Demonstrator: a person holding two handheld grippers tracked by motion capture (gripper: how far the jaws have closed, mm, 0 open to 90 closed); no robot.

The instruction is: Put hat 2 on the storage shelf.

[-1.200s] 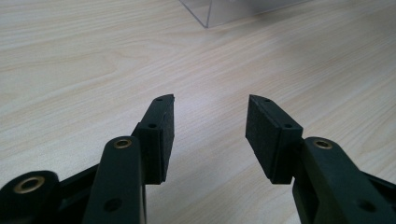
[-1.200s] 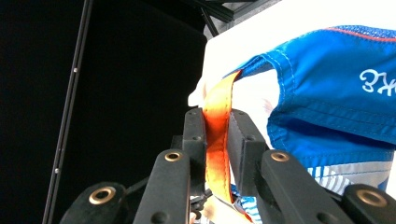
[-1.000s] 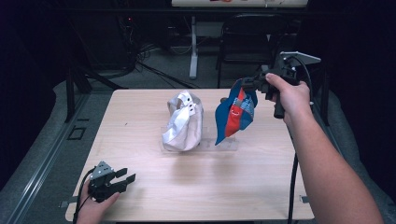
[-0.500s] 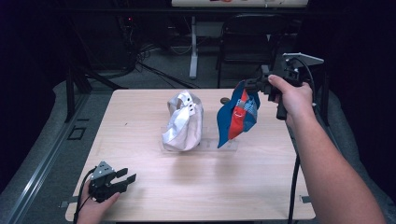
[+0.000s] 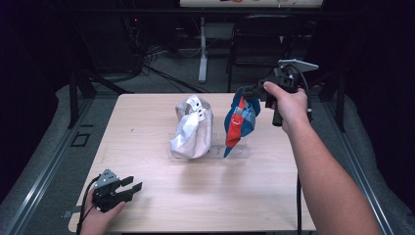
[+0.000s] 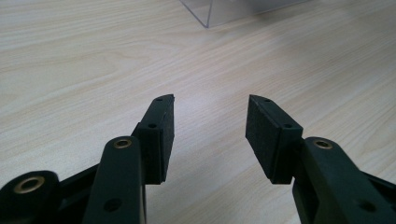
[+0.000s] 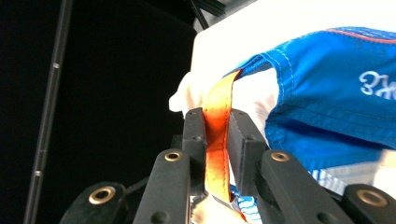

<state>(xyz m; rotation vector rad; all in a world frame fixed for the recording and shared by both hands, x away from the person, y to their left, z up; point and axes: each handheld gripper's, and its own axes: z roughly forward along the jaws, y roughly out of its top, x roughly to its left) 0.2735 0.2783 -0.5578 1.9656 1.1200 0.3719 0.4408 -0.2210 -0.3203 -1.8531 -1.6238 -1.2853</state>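
Note:
A blue cap [image 5: 239, 122] with red and white panels hangs above the wooden table [image 5: 274, 196], its lower tip close to a clear stand [image 5: 241, 152]. My right gripper [image 5: 247, 93] is shut on the cap's orange strap [image 7: 217, 126]; in the right gripper view the pads [image 7: 194, 128] press the strap flat, with blue fabric [image 7: 336, 93] to the right. A beige and white cap [image 5: 192, 128] sits upright on the clear stand's left part. My left gripper [image 5: 132, 187] rests at the table's front left corner, open, and nothing lies between its jaws [image 6: 210, 100].
A corner of the clear stand [image 6: 224, 9] shows at the top of the left gripper view. A black chair [image 5: 259, 44] and a white post [image 5: 202, 54] stand behind the table. Dark floor and metal rails [image 5: 44, 166] surround it.
My right hand has sunk a little and shifted slightly left with the blue cap, bringing its tip nearer the stand. The left gripper has stayed put.

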